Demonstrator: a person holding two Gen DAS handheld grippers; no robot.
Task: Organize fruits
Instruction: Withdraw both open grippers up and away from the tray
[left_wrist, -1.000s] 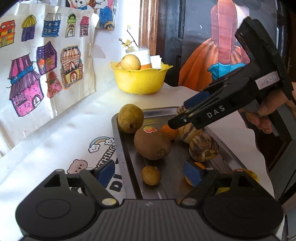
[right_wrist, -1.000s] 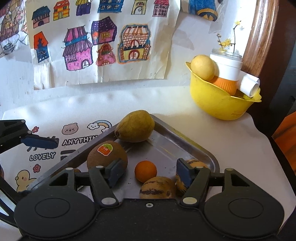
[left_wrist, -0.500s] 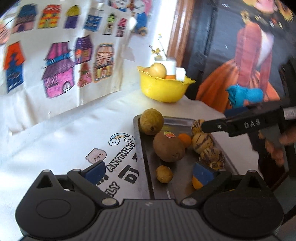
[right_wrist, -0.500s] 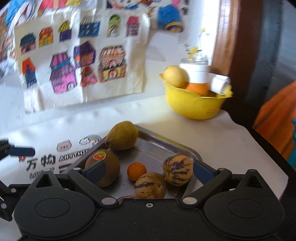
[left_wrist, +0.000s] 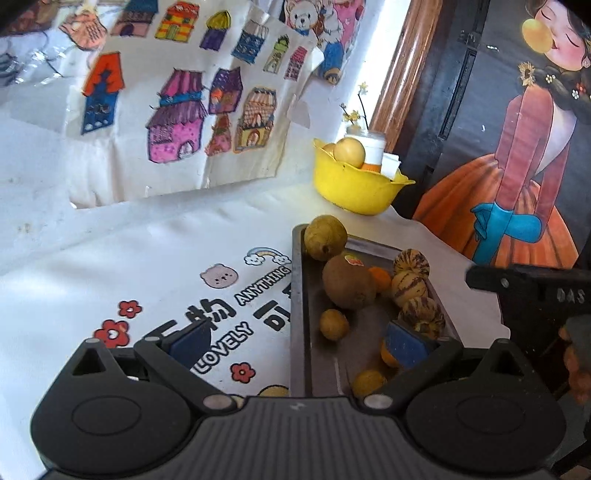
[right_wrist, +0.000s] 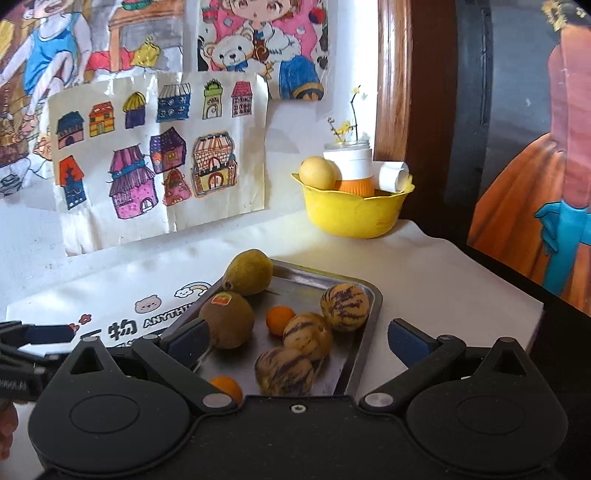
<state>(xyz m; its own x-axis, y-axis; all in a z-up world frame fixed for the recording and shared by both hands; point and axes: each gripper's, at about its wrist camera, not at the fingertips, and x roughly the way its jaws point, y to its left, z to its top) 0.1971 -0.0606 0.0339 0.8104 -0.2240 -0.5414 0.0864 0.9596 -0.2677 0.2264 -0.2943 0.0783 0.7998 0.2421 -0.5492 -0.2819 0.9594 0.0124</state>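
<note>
The tray (right_wrist: 364, 354) was brushed metal with a dull sheen. The bowl (right_wrist: 354, 216) was glossy yellow plastic. A matt white cloth (left_wrist: 110, 266) covered the desk. The kiwi (right_wrist: 229, 325) looked fuzzy and matt, the melons (right_wrist: 344, 307) smooth and striped. The drawings (right_wrist: 159, 155) were creased paper, and the frame (right_wrist: 393, 74) varnished wood.
</note>
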